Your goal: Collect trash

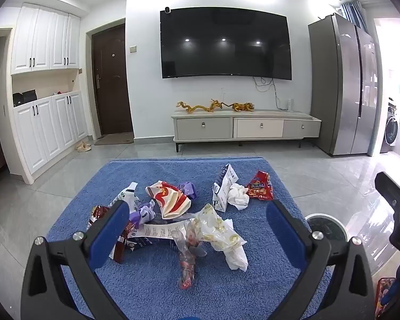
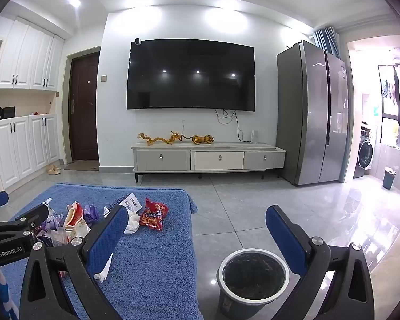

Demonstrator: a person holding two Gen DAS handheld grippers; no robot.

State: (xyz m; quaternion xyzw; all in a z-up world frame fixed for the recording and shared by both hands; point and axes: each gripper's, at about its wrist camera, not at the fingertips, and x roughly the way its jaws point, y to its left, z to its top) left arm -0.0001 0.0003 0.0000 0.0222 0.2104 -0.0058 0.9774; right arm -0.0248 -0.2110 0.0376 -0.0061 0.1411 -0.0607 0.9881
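Both claws spread wide and empty above litter strewn on a blue rug.

The left claw (image 1: 197,216) hangs over the trash pile (image 1: 189,213), its jaws holding nothing. A printed receipt (image 1: 160,230) lies with its long axis running left to right; its print is too small to read. The red snack wrapper (image 2: 153,214) lies flat near the rug's far right corner. The right claw (image 2: 197,221) hovers between the rug (image 2: 152,266) and the bin (image 2: 252,277) on the floor. "GenRobot.AI" reads on the left tool.
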